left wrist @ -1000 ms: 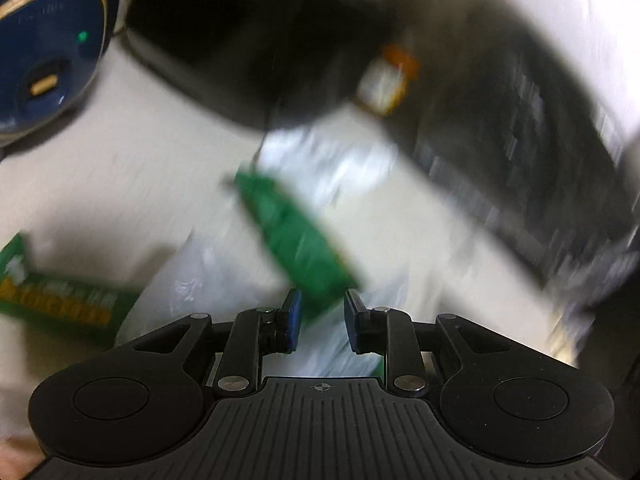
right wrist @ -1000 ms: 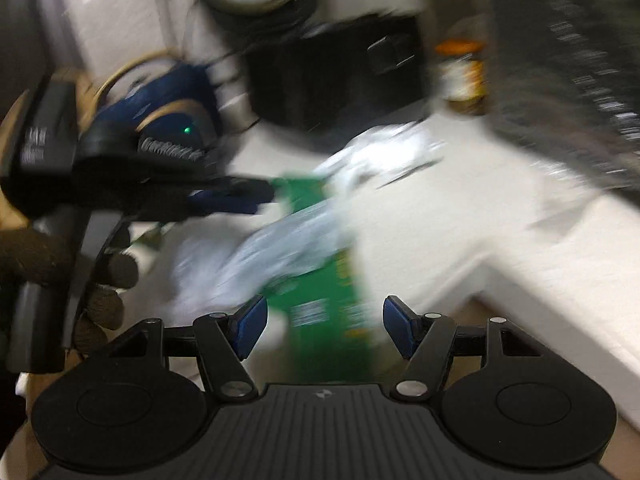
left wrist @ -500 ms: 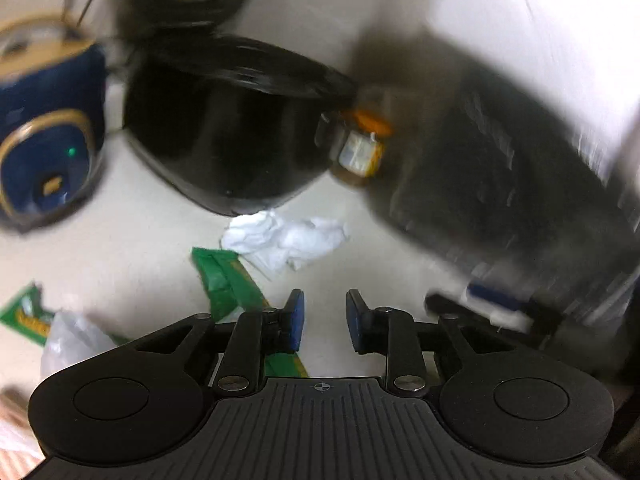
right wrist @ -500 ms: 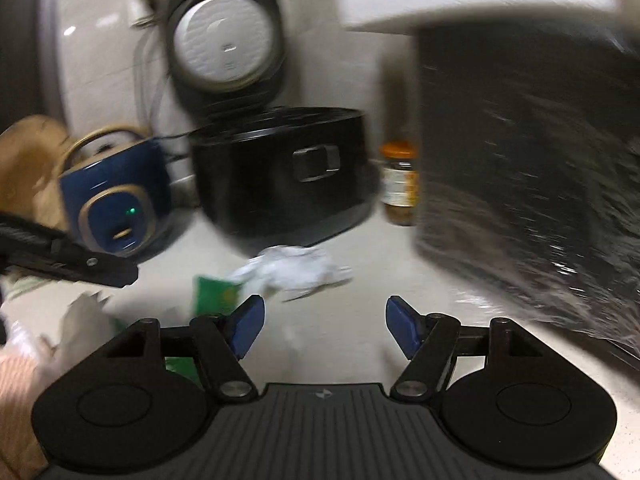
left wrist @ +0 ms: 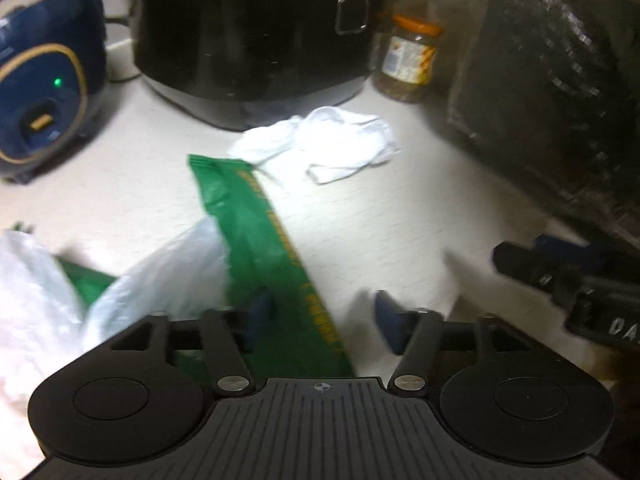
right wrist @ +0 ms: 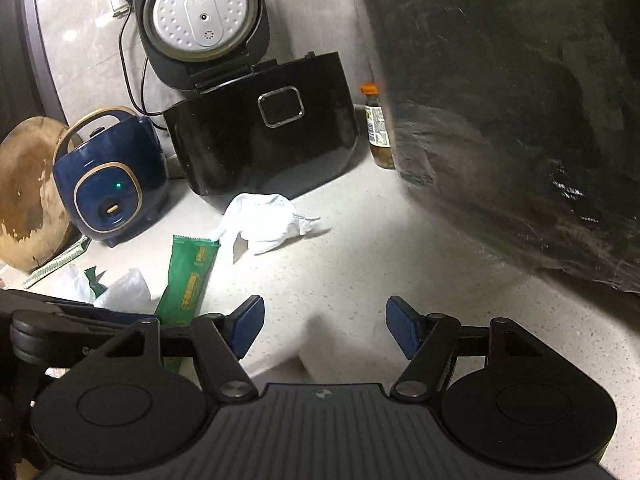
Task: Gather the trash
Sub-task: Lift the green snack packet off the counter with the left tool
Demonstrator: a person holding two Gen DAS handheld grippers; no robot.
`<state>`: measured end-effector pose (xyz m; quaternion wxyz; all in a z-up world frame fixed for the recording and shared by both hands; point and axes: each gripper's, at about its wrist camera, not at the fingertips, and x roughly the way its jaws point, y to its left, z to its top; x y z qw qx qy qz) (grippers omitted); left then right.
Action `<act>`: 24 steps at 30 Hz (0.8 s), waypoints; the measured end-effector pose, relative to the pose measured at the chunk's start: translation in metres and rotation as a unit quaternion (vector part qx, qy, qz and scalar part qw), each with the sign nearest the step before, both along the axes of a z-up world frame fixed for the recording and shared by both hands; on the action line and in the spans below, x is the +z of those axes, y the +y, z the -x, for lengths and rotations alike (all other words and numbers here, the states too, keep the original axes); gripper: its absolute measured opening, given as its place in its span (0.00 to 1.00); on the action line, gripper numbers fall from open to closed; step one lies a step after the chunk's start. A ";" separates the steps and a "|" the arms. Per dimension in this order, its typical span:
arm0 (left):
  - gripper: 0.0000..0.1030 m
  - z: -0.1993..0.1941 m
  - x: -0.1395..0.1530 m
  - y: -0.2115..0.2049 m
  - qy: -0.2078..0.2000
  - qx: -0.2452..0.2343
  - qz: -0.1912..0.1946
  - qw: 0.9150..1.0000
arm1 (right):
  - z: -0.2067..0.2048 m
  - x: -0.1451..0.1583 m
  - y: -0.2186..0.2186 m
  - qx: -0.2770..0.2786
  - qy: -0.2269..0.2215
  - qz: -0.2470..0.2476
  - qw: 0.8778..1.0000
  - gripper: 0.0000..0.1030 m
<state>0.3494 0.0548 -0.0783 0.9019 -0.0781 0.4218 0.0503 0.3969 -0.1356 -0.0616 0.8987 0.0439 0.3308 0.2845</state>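
Releasing looks like the step in hand: the left gripper (left wrist: 320, 312) has just sprung its jaws wide, the green wrapper (left wrist: 256, 248) lying loose between them toward 11 o'clock. The right gripper (right wrist: 324, 328) hangs half open, empty. Farther off at 12, the crumpled white tissue (right wrist: 264, 220) waits; next, I judge, a reach there.

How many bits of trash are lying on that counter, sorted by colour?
Green wrappers: 2, the long wrapper and a torn scrap
White tissue: 1
Clear plastic bags: 2
Total: 5
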 end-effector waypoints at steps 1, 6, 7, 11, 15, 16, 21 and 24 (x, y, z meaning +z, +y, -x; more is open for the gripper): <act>0.66 0.001 0.002 0.002 -0.004 0.000 0.012 1.000 | 0.000 0.000 -0.001 -0.001 0.001 -0.001 1.000 0.66; 0.62 0.007 0.006 0.004 -0.021 0.044 -0.040 0.998 | -0.002 0.000 -0.002 -0.005 0.003 0.000 1.000 0.66; 0.62 0.004 0.004 0.008 -0.010 0.049 -0.031 0.998 | -0.002 0.001 -0.003 -0.004 0.002 -0.002 1.000 0.66; 0.63 -0.012 -0.005 0.010 0.008 0.047 -0.020 0.999 | 0.000 0.002 -0.002 0.000 -0.003 -0.002 1.000 0.66; 0.63 -0.031 -0.009 0.007 0.008 0.031 -0.054 0.998 | 0.003 0.004 0.001 -0.003 -0.010 0.007 1.000 0.66; 0.63 -0.032 -0.009 0.009 0.006 0.026 -0.057 0.998 | 0.004 0.005 0.002 -0.007 -0.014 0.011 1.000 0.66; 0.56 -0.029 -0.010 0.012 0.001 -0.009 -0.046 0.999 | 0.013 0.011 0.006 -0.055 -0.049 0.047 0.996 0.74; 0.33 -0.021 -0.005 0.025 -0.005 0.005 0.004 1.000 | 0.019 0.013 0.008 -0.083 -0.061 0.056 0.993 0.79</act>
